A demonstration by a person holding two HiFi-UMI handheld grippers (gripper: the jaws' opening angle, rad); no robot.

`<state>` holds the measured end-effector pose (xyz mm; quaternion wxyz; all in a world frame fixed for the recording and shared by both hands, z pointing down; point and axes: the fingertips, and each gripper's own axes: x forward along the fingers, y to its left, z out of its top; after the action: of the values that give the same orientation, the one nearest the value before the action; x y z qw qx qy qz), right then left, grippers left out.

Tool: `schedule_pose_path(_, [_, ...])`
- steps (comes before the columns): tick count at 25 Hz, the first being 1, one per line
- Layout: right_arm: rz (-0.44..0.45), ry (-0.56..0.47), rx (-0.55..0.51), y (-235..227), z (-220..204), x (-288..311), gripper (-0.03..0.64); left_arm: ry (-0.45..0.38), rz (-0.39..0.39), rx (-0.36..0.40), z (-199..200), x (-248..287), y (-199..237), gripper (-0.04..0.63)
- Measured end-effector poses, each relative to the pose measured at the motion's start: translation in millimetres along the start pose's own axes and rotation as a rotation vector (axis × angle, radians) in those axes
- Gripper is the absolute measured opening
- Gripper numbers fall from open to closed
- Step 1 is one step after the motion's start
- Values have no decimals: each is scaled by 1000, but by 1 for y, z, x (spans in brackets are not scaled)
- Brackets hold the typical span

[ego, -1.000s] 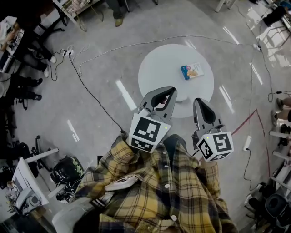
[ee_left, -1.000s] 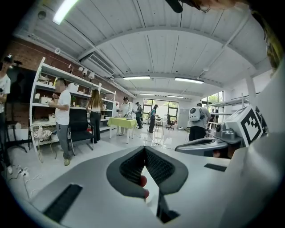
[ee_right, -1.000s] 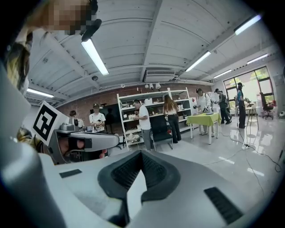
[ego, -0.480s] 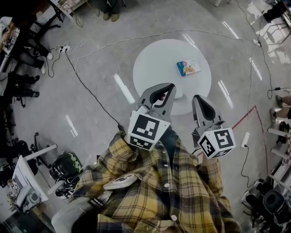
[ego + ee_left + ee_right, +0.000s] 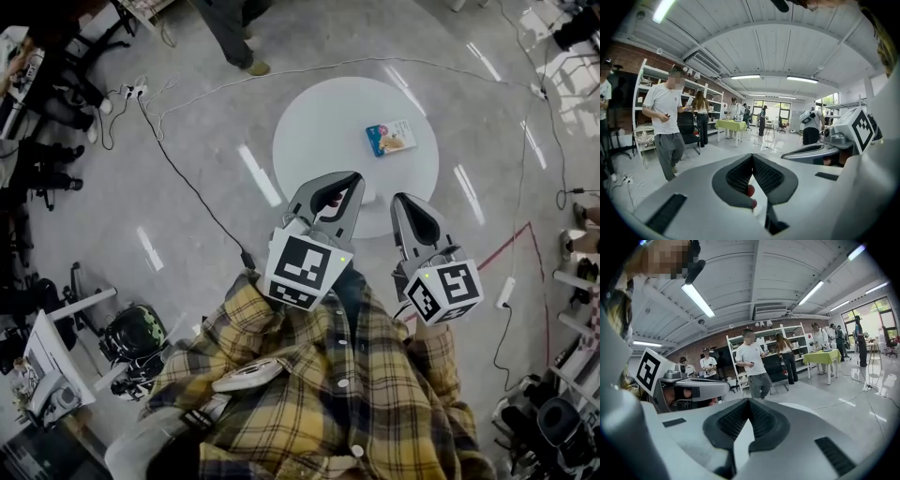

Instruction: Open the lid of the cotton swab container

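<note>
The cotton swab container (image 5: 393, 138) is a small flat pack with a blue edge, lying on the right part of a round white table (image 5: 319, 141) in the head view. Both grippers are held close to my chest, short of the table's near edge and well apart from the container. My left gripper (image 5: 343, 184) is shut with nothing held; in its own view the jaws (image 5: 752, 158) meet at the tips. My right gripper (image 5: 404, 201) is also shut and empty, its jaws (image 5: 749, 401) closed. Neither gripper view shows the container.
Cables (image 5: 187, 187) run across the grey floor left of and behind the table. A person's legs (image 5: 230, 33) stand beyond it. Chairs and bags (image 5: 136, 342) crowd the left side. The gripper views show people, shelves and a green table (image 5: 730, 124) far off.
The grippers have barely moved. The head view has shifted a little, and a person has walked into view beyond the table.
</note>
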<state>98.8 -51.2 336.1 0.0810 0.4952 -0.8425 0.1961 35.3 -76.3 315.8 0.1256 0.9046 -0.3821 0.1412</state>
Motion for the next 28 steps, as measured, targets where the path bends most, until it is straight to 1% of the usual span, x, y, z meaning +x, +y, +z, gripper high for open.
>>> schedule_pose_path(5, [11, 11, 9, -4, -5, 5, 17, 23, 6, 2, -9, 4, 4, 20])
schedule_pose_path(9, [20, 33, 27, -12, -20, 9, 17, 47, 13, 8, -26, 10, 8, 20])
schedule_pose_path(17, [14, 109, 45, -30, -60, 29, 17, 124, -1, 7, -81, 31, 16, 20])
schedule_pose_path(21, [9, 141, 64, -39, -83, 42, 17, 152, -29, -18, -113, 47, 19, 20])
schedule_pose_path(25, [1, 160, 78, -43, -100, 51, 17, 179, -40, -43, -142, 59, 25, 21])
schedule_pose_path(28, [-1, 176, 94, -47, -112, 55, 17, 206, -51, -48, -163, 66, 26, 21])
